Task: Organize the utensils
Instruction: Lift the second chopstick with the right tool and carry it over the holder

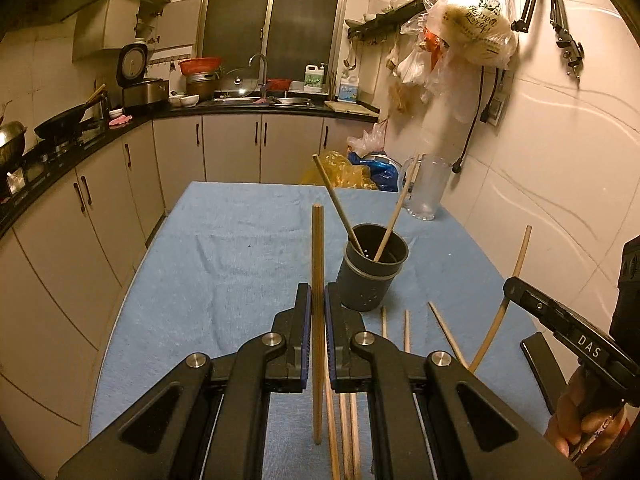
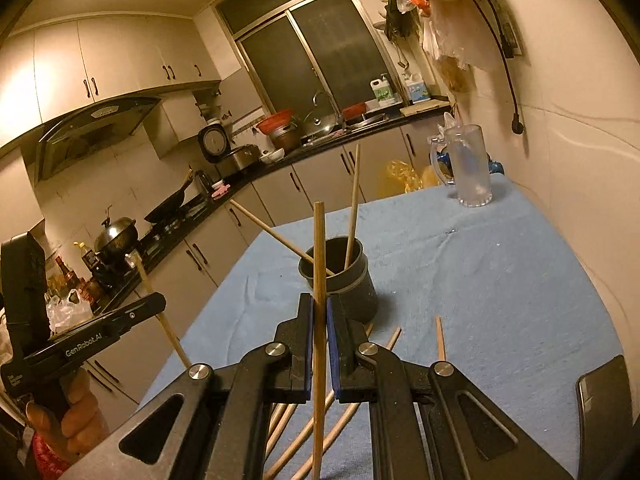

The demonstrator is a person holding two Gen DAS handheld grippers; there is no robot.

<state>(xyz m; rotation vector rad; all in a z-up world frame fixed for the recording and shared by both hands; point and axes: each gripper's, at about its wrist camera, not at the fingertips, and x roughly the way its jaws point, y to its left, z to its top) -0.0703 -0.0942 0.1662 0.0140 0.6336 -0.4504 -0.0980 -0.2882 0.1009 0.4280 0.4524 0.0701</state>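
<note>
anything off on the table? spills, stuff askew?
No spills. Several loose chopsticks lie scattered on the blue cloth near the dark holder, which has only two inside, leaning apart. Both grippers hold one chopstick each.

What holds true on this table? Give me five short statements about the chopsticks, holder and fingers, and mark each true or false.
1. The left gripper is shut on a chopstick. True.
2. The right gripper is empty. False: its fingers clamp a chopstick.
3. The dark holder already has two chopsticks in it. True.
4. The holder lies on its side. False: it stands upright on the blue cloth.
5. Every chopstick is off the cloth. False: several loose chopsticks lie on it near the holder.
</note>
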